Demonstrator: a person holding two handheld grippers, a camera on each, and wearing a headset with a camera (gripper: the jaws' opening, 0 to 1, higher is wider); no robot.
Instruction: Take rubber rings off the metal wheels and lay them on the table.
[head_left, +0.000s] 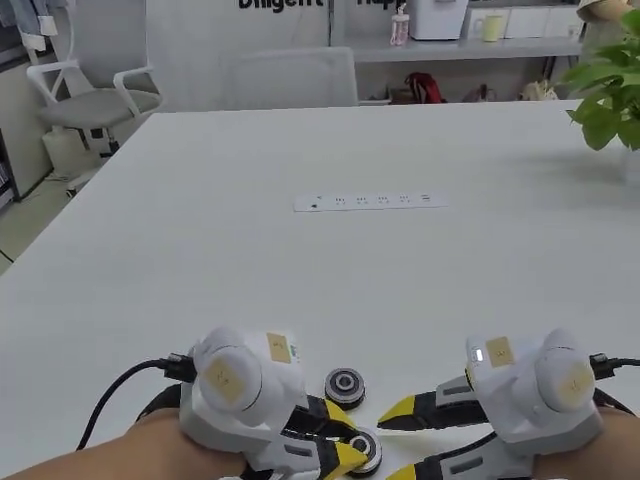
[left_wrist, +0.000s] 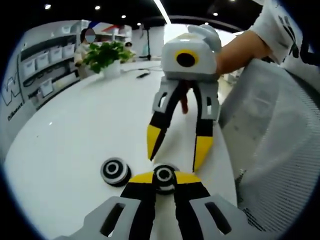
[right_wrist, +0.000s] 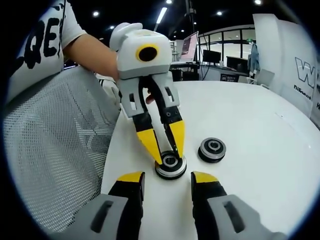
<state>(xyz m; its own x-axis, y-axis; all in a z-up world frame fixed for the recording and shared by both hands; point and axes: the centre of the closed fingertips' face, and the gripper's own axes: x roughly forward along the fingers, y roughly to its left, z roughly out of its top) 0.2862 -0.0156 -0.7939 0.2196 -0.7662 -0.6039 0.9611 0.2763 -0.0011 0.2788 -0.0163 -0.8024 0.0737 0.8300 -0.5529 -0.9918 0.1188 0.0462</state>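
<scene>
- The left gripper (head_left: 345, 435) sits at the near edge of the table (head_left: 300, 270), its two yellow-tipped jaws closed on the near wheel (right_wrist: 170, 166), one tip on each side
- The near wheel lies flat on the table; the left gripper view shows it at the tips of that gripper's own jaws
- The right gripper (right_wrist: 167, 179) faces the left gripper head-on, jaws open and well parted, holding nothing
- In the right gripper view its tips stand on either side of the near wheel and just short of it; whether they touch it I cannot tell
- A bare forearm (left_wrist: 245, 47) runs back from the right gripper, in a white sleeve with dark letters
- A white mesh seat (right_wrist: 55, 150) is just off the near table edge, beside the person
- The far wheel (head_left: 345, 383) lies flat on the table just beyond the near wheel, apart from it and free of both grippers
- In the head view the far wheel sits close to the left gripper's upper jaw, between the two gripper bodies
- A white power strip (head_left: 369, 202) lies flat further up the table, well apart from the wheels
- A green plant (head_left: 605, 95) stands at the far right edge of the table
- A white chair (head_left: 95, 100) stands past the table's far left corner
- A shelf (head_left: 460, 48) with white boxes and a bottle runs along the back wall
</scene>
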